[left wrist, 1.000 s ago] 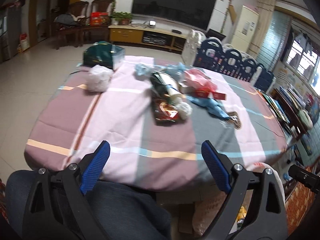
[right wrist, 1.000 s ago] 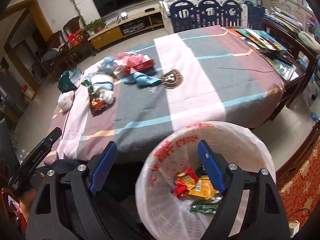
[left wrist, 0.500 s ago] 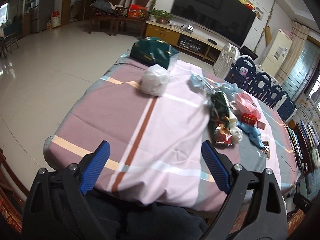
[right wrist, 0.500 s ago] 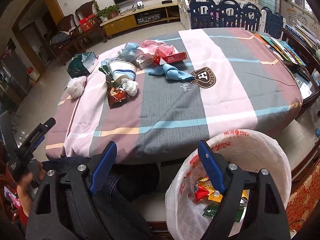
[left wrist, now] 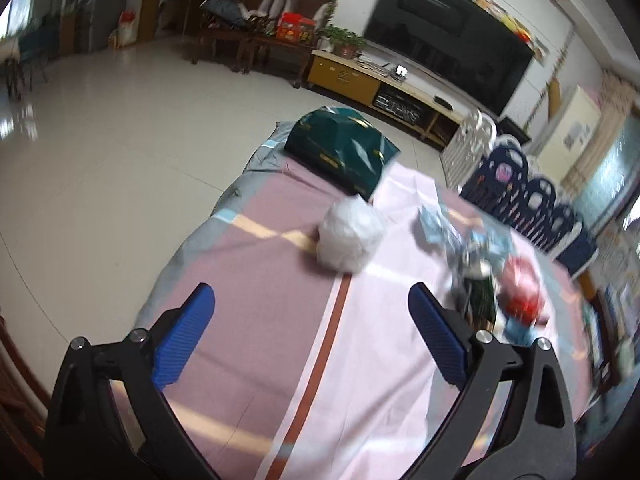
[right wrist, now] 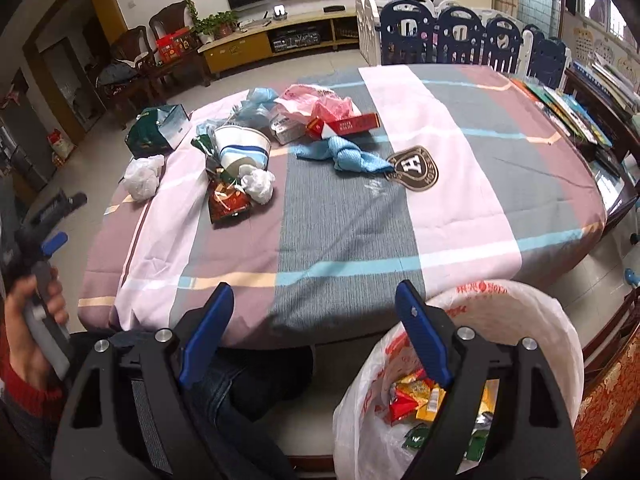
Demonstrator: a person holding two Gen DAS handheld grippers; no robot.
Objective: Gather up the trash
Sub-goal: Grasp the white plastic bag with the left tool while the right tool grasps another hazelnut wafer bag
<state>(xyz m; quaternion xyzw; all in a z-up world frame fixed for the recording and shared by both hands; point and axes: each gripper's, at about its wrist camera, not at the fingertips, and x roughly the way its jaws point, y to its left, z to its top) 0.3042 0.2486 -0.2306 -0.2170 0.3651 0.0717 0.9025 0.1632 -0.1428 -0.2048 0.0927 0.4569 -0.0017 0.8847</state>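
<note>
My left gripper (left wrist: 312, 308) is open and empty over the table's left end, with a crumpled white plastic bag (left wrist: 350, 236) ahead of it; that bag also shows in the right wrist view (right wrist: 143, 176). My right gripper (right wrist: 314, 312) is open and empty at the table's near edge, above a bin lined with a white bag (right wrist: 520, 320) that holds snack wrappers. On the table lie a paper cup (right wrist: 242, 148), a red snack packet (right wrist: 228, 204), a white wad (right wrist: 260, 184), a blue cloth (right wrist: 348, 158), a red box (right wrist: 346, 124) and pink bags (right wrist: 316, 98).
A dark green bag (left wrist: 340, 148) sits at the table's far left end. The striped tablecloth (right wrist: 460, 184) covers the table. Books (right wrist: 568, 112) lie on a side table at the right. Blue and white fencing (right wrist: 460, 36) stands behind. My knees are under the table edge.
My left gripper has swung left and forward toward the white plastic bag, which now looks closer. My right gripper has lifted and turned from over the bin toward the table.
</note>
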